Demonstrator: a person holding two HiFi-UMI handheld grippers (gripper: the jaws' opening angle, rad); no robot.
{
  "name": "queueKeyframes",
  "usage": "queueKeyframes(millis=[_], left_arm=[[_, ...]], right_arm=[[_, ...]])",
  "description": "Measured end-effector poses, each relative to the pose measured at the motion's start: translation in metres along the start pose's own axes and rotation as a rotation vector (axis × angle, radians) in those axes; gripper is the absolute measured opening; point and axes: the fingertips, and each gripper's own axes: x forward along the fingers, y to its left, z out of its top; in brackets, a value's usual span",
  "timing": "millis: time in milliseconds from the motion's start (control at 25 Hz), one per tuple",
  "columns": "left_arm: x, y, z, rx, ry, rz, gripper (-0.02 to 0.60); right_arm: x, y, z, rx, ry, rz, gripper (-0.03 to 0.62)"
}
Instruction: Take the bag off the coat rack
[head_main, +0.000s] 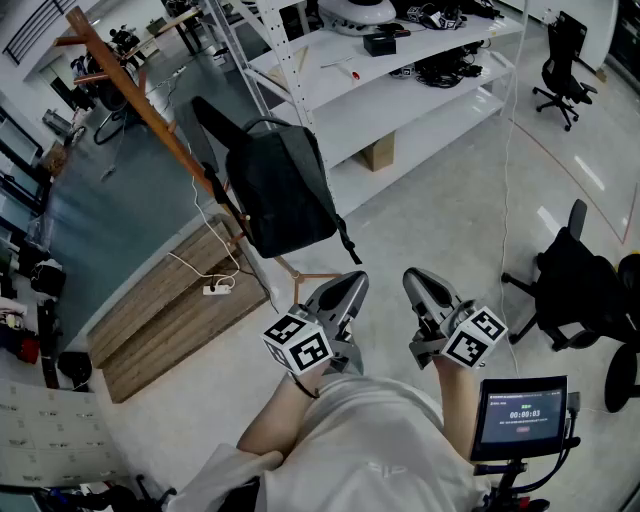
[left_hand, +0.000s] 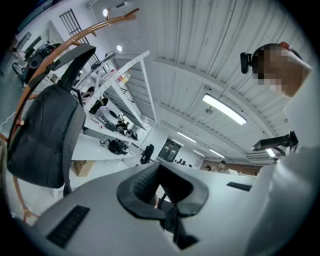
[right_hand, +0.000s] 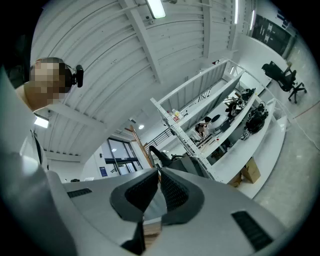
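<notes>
Nearest, the left gripper (head_main: 347, 288) and right gripper (head_main: 418, 281) hover side by side, each with its jaws closed together on nothing. Below lies a smooth, pale grey floor (head_main: 450, 200). Beyond, to the left, a soft dark bag (head_main: 280, 190) hangs on a slanting wooden coat rack (head_main: 140, 100) above a plank platform (head_main: 170, 310). Farther right stands white metal shelving (head_main: 400, 110).

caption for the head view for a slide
Dark backpack hangs on the wooden coat rack; left gripper and right gripper held short of it, empty.
</notes>
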Motion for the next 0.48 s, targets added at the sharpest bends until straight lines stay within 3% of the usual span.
queueKeyframes(millis=[240,480], left_arm=[[0.021,0.067,0.046,0.002,-0.001,0.0,-0.003],[0.054,0.152,0.107,0.068,0.018,0.004,-0.003]], right_arm=[[0.082,-0.029,0.003,0.012,0.016,-0.01,0.026],[0.189,-0.065,0.013,0.013,0.028,0.003,0.026]])
